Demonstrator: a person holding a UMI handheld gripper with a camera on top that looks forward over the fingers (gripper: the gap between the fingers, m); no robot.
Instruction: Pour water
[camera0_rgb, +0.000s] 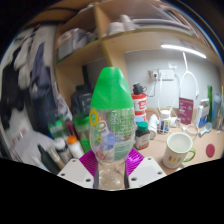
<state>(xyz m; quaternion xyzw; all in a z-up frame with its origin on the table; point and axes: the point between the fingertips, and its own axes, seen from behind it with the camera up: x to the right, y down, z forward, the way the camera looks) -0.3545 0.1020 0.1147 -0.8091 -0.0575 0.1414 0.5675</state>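
Green-capped bottle (111, 125) sits clamped in the claw (111, 166), its base hidden.

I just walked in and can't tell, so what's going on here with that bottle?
A handheld claw is gripping a clear bottle with a green cap, both fingers pressed against its lower body. The bottle is upright, lifted in front of a cluttered desk, so no pouring shows yet. A white mug stands on the desk beyond the fingers, off to one side, and shelves of boxes sit behind.

One green-capped bottle (111, 125), one mug (179, 150), two pink pads (90, 161).
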